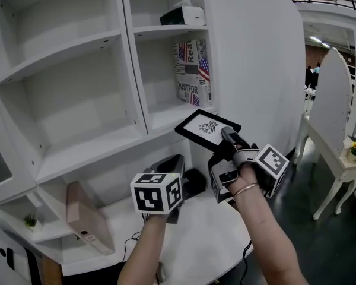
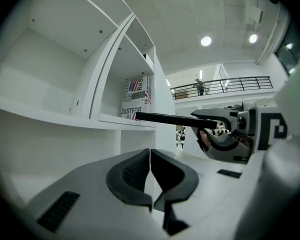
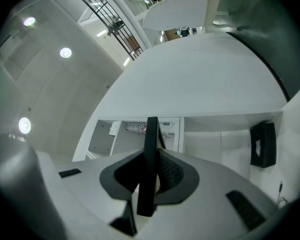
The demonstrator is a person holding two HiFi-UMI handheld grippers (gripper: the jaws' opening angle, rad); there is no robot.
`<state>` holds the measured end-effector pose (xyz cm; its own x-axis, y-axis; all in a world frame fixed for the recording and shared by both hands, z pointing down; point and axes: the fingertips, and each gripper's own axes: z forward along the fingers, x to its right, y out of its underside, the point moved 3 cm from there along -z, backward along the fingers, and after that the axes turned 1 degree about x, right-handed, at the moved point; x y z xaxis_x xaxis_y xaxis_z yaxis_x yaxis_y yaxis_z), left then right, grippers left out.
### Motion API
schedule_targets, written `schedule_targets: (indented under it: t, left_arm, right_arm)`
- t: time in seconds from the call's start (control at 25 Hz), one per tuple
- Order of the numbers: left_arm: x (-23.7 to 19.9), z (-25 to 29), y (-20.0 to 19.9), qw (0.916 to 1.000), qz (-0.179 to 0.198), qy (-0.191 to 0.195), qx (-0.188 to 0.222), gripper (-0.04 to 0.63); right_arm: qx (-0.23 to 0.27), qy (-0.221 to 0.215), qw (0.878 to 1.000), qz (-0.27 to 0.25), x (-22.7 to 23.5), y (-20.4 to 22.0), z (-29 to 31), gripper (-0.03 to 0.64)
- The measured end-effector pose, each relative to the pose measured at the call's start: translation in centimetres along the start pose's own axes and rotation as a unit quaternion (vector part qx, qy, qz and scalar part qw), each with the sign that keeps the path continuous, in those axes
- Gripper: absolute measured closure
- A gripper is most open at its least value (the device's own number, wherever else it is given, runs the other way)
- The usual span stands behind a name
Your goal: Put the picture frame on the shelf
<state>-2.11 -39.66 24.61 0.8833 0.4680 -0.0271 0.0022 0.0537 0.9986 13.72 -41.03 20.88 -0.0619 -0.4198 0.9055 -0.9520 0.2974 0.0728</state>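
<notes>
A black picture frame (image 1: 207,129) with a white print lies nearly flat in the air, in front of the white shelf unit (image 1: 86,141). My right gripper (image 1: 227,136) is shut on the frame's near edge. In the right gripper view the frame (image 3: 150,154) stands edge-on between the closed pads. In the left gripper view the frame (image 2: 175,119) shows as a thin dark bar held out by the right gripper (image 2: 217,119). My left gripper (image 1: 171,162) hangs lower and to the left, its jaws together with nothing between them (image 2: 150,176).
A printed box (image 1: 193,71) stands in the right compartment at the frame's height, with a white and black box (image 1: 184,15) one shelf above. The wide left compartments hold nothing. A pink book (image 1: 88,217) leans at the lower left. A white side table (image 1: 338,159) stands at the right.
</notes>
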Motion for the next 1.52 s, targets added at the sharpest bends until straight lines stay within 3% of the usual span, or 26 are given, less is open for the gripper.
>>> schedule_targets:
  t: [1.52]
  left_arm:
    - [-5.4, 2.5, -2.3, 0.9994, -0.014, 0.018, 0.024, 0.578]
  right_arm:
    - [0.102, 0.078, 0.992, 0.015, 3.3, 1.7, 9.9, 0.560]
